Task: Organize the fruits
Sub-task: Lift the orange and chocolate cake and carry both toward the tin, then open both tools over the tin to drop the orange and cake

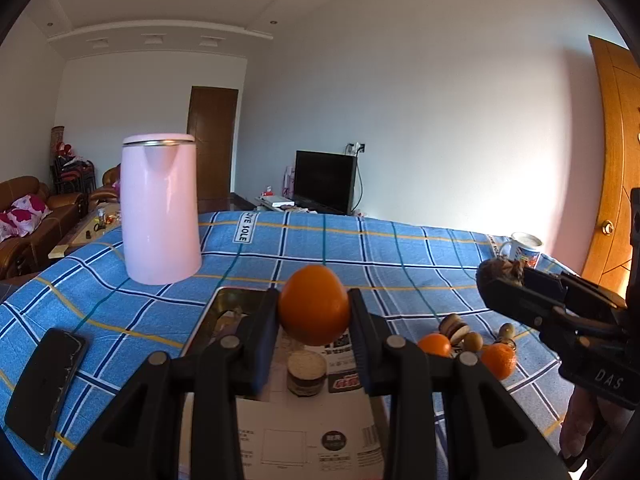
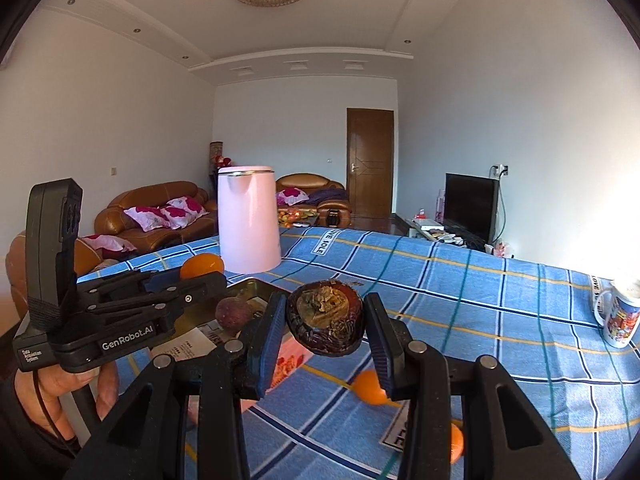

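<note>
Both claws carry fruit above the table.
The left gripper (image 1: 314, 312) is clamped on an orange (image 1: 314, 304); the right gripper (image 2: 325, 322) is clamped on a dark wrinkled fruit (image 2: 325, 318).

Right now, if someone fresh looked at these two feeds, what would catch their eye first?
Likely the fruit held in the air: the left gripper clamps a bright orange, and the right gripper pinches a dark, wrinkled fruit. Next, the tall pink kettle standing on the blue checked cloth, behind a shiny tray.
</note>
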